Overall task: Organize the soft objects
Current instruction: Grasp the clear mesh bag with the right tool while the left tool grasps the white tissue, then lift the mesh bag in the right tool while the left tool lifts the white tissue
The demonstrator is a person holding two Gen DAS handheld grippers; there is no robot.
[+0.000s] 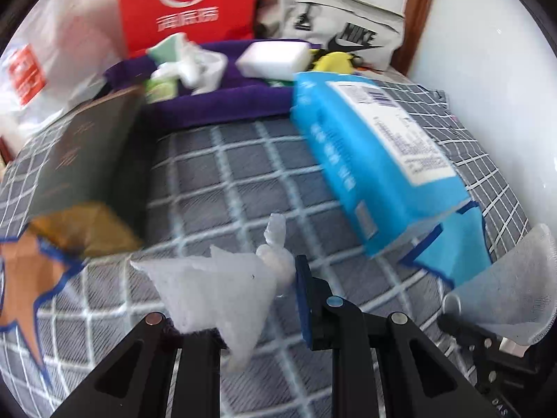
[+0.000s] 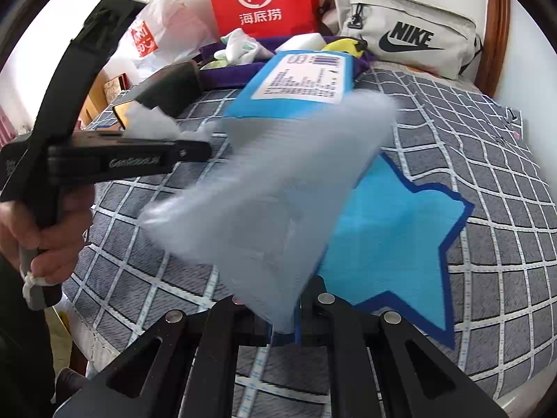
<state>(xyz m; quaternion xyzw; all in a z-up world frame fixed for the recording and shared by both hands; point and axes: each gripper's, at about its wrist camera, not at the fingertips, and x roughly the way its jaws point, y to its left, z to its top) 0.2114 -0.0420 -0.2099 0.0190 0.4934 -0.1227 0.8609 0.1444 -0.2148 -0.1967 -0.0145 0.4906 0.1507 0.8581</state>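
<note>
Pinching white tissue (image 1: 222, 289) between nearly closed left gripper (image 1: 243, 299) fingers | right gripper (image 2: 275, 313) clamped on second tissue sheet (image 2: 264, 188), draped forward of its fingers | blue tissue pack (image 1: 376, 160) beyond both, likely their source.
</note>
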